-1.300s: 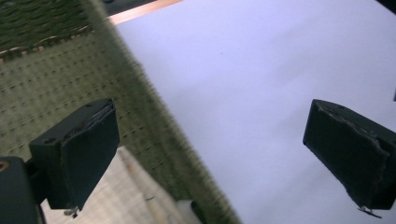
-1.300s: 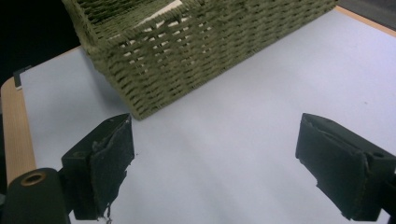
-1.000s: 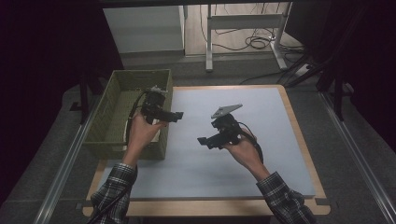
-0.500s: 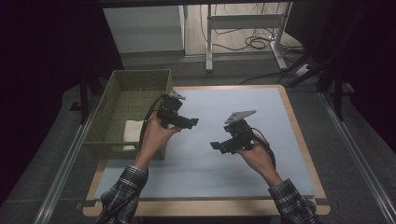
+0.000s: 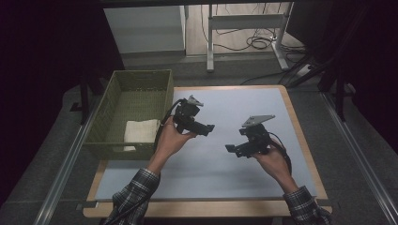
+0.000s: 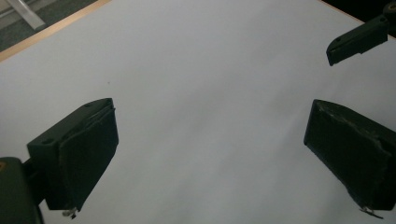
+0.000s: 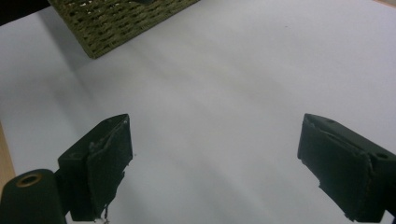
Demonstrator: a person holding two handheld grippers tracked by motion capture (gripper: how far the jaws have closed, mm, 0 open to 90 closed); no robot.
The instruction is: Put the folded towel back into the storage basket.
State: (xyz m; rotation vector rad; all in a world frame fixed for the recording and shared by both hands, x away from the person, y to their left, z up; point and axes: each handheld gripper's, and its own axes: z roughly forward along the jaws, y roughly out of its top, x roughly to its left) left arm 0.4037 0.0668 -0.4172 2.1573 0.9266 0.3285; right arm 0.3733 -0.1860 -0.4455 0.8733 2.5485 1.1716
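Note:
My left gripper (image 5: 208, 127) hovers over the pale blue mat (image 5: 244, 101) just right of the green woven basket (image 5: 141, 74), pointing right. In the left gripper view its jaws (image 6: 210, 154) stand open with bare mat between them, and a jaw of the other gripper (image 6: 357, 39) shows at the upper right. My right gripper (image 5: 230, 148) is held over the mat's middle right, pointing left toward the other gripper. Its jaws (image 7: 215, 168) are open and hold nothing. A folded white cloth (image 5: 140, 131) lies in the near end of the basket.
The basket (image 7: 121, 18) stands along the table's left edge. A wooden rim (image 5: 300, 136) borders the mat. Behind the table are a white cabinet (image 5: 145, 28), a metal frame (image 5: 244, 21) and cables on the floor (image 5: 256, 43).
My left gripper has moved right, away from the basket and out over the mat. My right gripper has shifted right and slightly nearer. Both stay open.

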